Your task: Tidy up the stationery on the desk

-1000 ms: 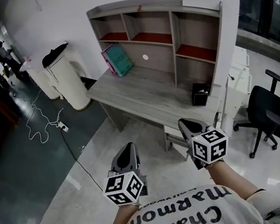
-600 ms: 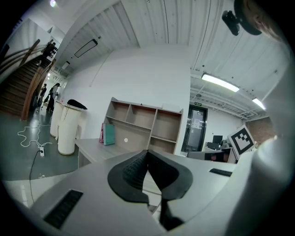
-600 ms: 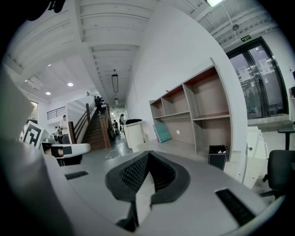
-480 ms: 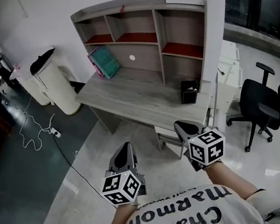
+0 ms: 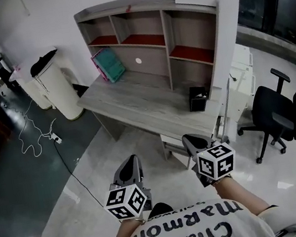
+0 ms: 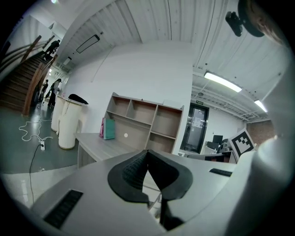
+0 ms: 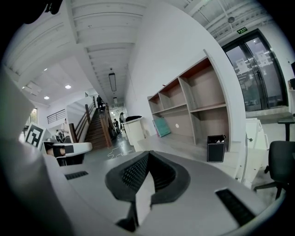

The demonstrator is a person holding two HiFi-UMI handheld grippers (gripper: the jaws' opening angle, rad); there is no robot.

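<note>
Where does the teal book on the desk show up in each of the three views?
Head view: the teal book sits upper left of centre, leaning at the shelf unit's left end.
Left gripper view: left of centre, upright on the desk, at.
Right gripper view: near centre, at.
Shared landmark: the white bin standing beside the desk's book end, in all three.

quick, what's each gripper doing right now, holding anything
Left gripper: tongs closed, holding nothing.
Right gripper: tongs closed, holding nothing.
</note>
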